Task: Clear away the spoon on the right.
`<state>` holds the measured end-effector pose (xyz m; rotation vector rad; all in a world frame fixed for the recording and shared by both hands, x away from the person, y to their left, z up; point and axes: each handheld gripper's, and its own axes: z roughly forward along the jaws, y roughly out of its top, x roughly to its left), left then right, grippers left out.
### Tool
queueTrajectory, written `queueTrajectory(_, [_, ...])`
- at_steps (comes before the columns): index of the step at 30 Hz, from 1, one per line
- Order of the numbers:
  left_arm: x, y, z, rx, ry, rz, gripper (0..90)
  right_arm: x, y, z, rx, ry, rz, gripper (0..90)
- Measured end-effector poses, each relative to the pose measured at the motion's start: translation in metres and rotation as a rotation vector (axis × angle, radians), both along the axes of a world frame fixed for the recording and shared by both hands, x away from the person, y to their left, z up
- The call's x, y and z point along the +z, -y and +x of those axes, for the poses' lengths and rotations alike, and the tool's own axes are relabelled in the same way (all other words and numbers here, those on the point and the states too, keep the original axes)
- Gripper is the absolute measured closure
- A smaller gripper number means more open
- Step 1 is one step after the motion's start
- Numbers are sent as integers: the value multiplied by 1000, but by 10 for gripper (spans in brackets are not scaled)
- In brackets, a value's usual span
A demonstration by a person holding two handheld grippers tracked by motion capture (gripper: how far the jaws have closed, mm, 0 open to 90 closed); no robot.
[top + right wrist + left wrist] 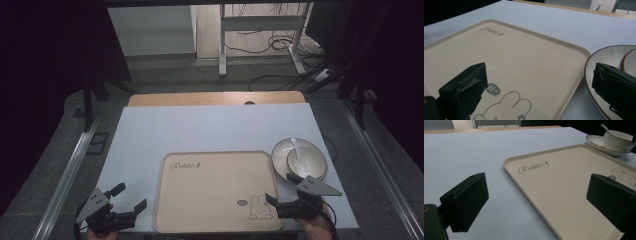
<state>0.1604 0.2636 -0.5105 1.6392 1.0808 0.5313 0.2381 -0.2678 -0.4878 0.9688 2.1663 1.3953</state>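
Left gripper (131, 198) sits at the near left corner of the white table (210, 125), jaws spread wide with nothing between them; its own view looks across bare tabletop on one side and the tray (564, 192) on the other. Beside it, the beige tray lies flat in the near middle of the table, a shallow rounded rectangle with a raised rim, a "Rabbit" script mark at its far left corner and a line-drawn bunny (260, 207) with a small speech bubble at its near right corner. The high view gives the whole layout at once, whereas the left gripper view brings the script mark close and shows the bowl (617, 140) from the side, standing on the plate (599, 143) with a spoon handle (605, 128) rising from it. The right gripper view adds the bubble's "hi~" lettering and the plate's dark rim and ribbed inner surface (609, 57), which the high view leaves too small to read.

To the right of the tray, just off its far right corner, the plate holds the white bowl with the spoon in it. Right gripper (284, 189) is at the near right, jaws likewise parted and empty, one over the bunny corner of the tray and the other over the plate's near edge; whether it touches the plate I cannot tell.
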Motion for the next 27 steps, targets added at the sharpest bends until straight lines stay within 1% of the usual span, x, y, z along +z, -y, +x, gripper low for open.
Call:
queueTrajectory(1, [0,0,0,0,0,0,39,0,0,0,2,-4,4,0])
queueTrajectory(2, [0,0,0,-2,1,3,40,0,0,0,5,-14,18,0])
queueTrajectory(4, [0,0,0,-6,0,5,41,0,-1,0,10,-19,32,0])
queueTrajectory(7, [0,2,0,-9,-3,8,42,1,-1,0,5,-14,37,0])
queueTrajectory(10, [1,2,0,-9,0,12,42,3,1,-1,-4,-14,28,0])
queueTrajectory(13, [1,2,0,-5,0,12,43,5,2,-1,-4,-28,27,3])
queueTrajectory(17, [0,2,0,-7,1,16,43,9,3,-2,-22,-1,15,3])
queueTrajectory(19, [0,2,0,-8,0,19,42,11,4,-1,-29,3,17,0])
queueTrajectory(22, [0,2,0,-6,3,21,42,11,5,0,-42,-5,10,0])
queueTrajectory(27, [0,2,0,-4,5,19,42,14,8,2,-69,-12,15,0])
